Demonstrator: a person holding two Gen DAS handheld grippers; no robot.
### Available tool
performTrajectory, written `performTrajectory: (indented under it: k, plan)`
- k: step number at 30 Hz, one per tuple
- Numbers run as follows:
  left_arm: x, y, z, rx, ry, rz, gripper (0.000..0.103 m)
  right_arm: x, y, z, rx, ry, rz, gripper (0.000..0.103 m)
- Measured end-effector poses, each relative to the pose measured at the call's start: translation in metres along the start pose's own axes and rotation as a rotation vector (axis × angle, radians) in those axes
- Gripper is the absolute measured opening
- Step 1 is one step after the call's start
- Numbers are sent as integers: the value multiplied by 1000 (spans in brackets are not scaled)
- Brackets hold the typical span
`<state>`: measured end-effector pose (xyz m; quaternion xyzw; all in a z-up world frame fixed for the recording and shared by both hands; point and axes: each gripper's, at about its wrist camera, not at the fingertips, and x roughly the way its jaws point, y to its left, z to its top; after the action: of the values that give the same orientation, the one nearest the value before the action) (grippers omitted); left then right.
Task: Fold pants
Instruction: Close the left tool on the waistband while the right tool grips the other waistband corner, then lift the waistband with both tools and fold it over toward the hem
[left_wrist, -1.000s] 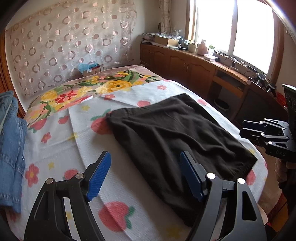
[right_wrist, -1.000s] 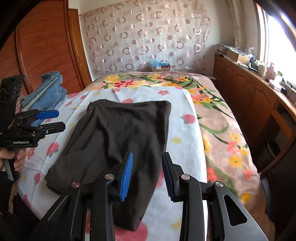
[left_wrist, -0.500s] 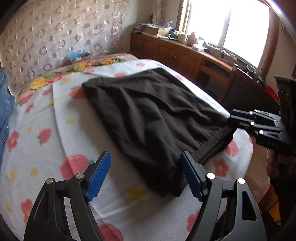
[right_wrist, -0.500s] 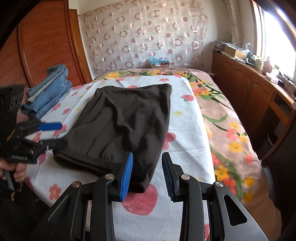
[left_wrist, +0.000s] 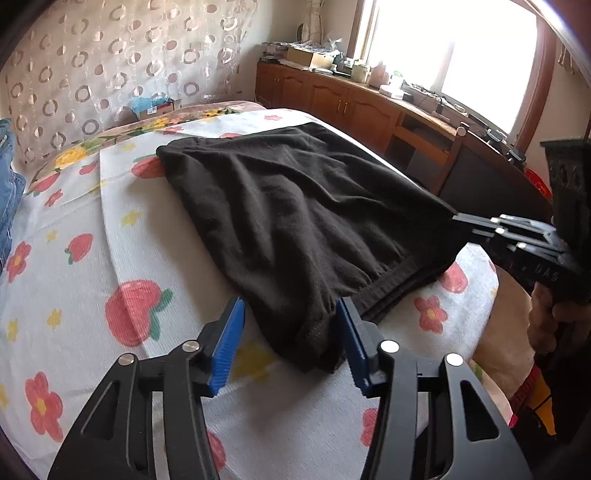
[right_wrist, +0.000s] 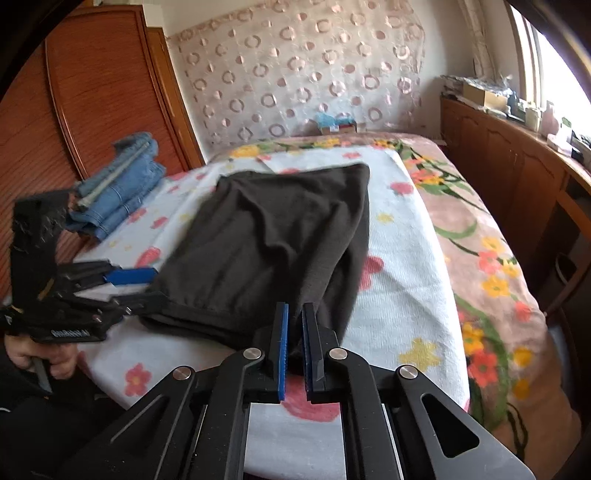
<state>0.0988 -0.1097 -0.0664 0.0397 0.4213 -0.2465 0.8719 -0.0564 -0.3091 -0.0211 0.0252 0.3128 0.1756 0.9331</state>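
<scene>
Black pants (left_wrist: 295, 221) lie spread on the bed (left_wrist: 92, 277), centre frame. Left hand-held gripper (left_wrist: 291, 339), lower centre, has just been closing; its jaws straddle the near corner of the pants, pads apparently not pressing. Right hand-held gripper (right_wrist: 293, 347), lower centre, just closed, is clamped on the other near corner.

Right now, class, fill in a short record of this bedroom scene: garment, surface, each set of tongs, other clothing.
garment: black fabric pants, lying on the bed, near edge bunched
surface: white towel with red strawberry print over a floral blanket
left tongs: jaws just been closing, straddling the pants' near corner, not yet pressing
right tongs: jaws just closed, pinching the pants' other near corner
other clothing: folded blue denim jeans beside the pants
</scene>
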Motion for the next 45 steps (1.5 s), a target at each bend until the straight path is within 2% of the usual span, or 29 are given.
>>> performTrajectory:
  k: [5, 8, 12, 15, 24, 27, 32, 40, 41, 43, 45]
  plan:
    - [0, 4, -2, -5, 10, -4, 48, 4, -6, -9, -1, 24, -22, 7]
    - [2, 5, -4, -8, 18, -5, 48, 9, -7, -16, -1, 47, -57, 17]
    - [2, 5, -5, -9, 18, -6, 48, 7, -3, -18, 0, 31, -94, 31]
    - [2, 5, -5, -6, 14, -1, 48, 9, -2, -18, 11, 42, -106, 34]
    - [0, 3, -6, -1, 4, 11, 48, 17, 0, -16, 37, 56, -95, 34]
    - [1, 2, -6, -1, 1, 15, 48, 17, -1, -18, 41, 53, -78, 23]
    - [0, 0, -7, -5, 0, 7, 47, 18, -2, -19, 39, 48, -43, 12]
    - [-2, -7, -10, 8, 11, 21, 46, 19, -3, -20, 39, 40, -30, 10]
    - [-2, -8, -10, 10, 8, 17, 42, 19, -2, -20, 40, 38, -30, 10]
    - [-2, -8, -11, 7, 6, -16, 24, 19, -1, -21, 42, 36, -29, 10]
    - [-4, -12, -10, 26, -5, -11, 15, 18, 0, -20, 43, 30, -23, 9]
